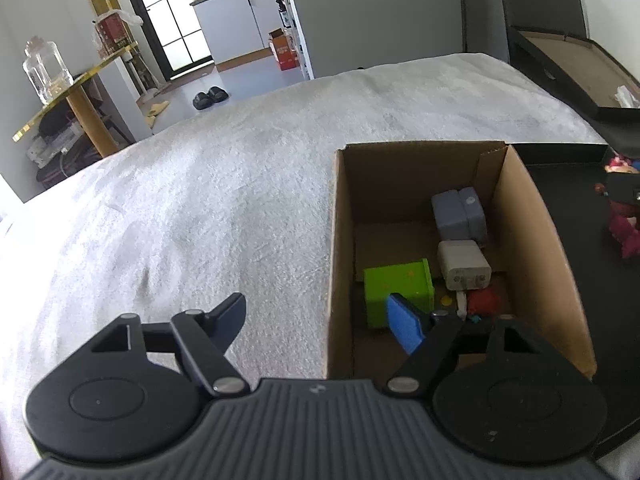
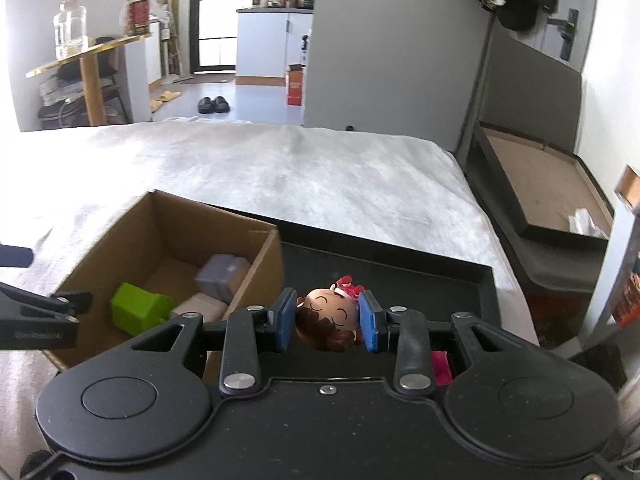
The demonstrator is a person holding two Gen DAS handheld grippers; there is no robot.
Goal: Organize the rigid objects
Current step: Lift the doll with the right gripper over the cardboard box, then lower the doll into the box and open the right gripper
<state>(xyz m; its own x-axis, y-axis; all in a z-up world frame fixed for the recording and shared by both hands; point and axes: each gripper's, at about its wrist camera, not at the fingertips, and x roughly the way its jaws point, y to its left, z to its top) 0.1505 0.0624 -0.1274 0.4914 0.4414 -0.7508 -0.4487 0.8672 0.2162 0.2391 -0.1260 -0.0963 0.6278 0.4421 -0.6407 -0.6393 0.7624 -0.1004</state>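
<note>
While the right gripper (image 2: 327, 322) is clamping a small doll figure (image 2: 328, 320) by its head between both blue fingers (image 2: 285, 320), the figure is hanging above the black tray (image 2: 440, 280), just right of the cardboard box (image 2: 256, 268). The left gripper (image 1: 320, 320) is standing with its fingers wide apart and holding nothing; one finger is sitting over the white bed cover (image 1: 200, 200), the other is reaching inside the cardboard box (image 1: 532, 240). The box is resting on the bed, touching the tray's left edge. Inside it, a green block (image 1: 400, 284), a white charger (image 1: 464, 264), a grey-blue adapter (image 1: 458, 216) and a red item (image 1: 484, 300) are lying close together. The red item is too obscured to identify.
</note>
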